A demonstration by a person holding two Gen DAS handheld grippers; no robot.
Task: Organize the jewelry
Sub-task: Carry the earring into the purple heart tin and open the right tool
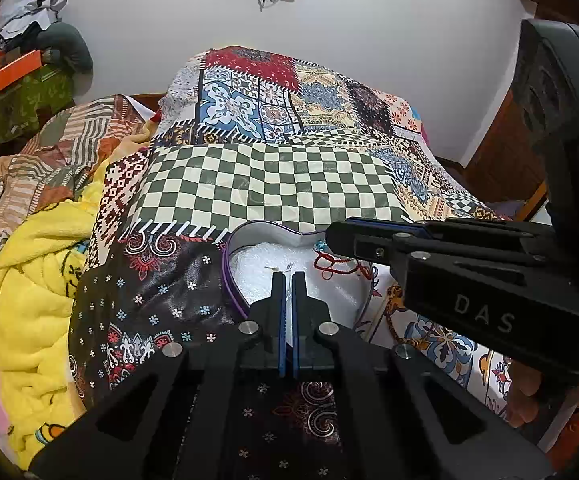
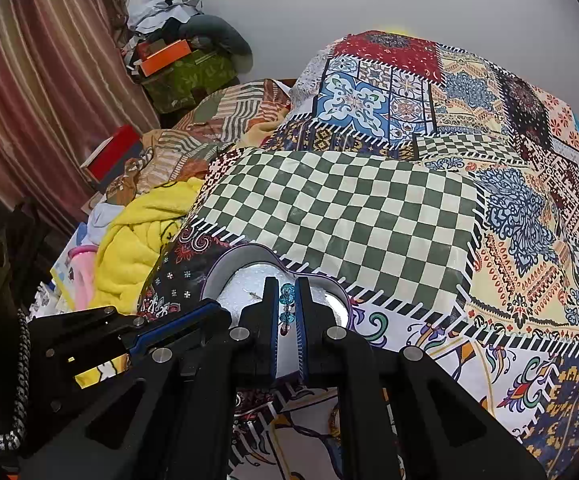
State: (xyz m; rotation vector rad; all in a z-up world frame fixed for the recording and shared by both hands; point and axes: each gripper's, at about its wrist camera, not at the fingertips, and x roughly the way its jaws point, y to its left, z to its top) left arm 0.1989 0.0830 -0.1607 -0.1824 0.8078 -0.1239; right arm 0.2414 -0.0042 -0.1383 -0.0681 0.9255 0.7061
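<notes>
A heart-shaped box (image 1: 233,280) with a purple rim and white foam lining lies on the patterned bedspread; it also shows in the right wrist view (image 2: 225,276). My left gripper (image 1: 288,276) is over the box, jaws nearly shut on a thin silver earring (image 1: 288,270). My right gripper (image 2: 287,292) is shut on a blue beaded earring (image 2: 287,300) over the box, and shows from the side in the left wrist view (image 1: 335,236). A red bead string (image 1: 339,266) lies at the box's right side. A small earring (image 2: 251,293) rests on the foam.
The patchwork bedspread (image 1: 273,184) covers a raised bed. A yellow blanket (image 1: 29,292) is bunched at the left. Boxes and clothes (image 1: 25,80) pile up against the far wall. A striped curtain (image 2: 29,80) hangs at the left in the right wrist view.
</notes>
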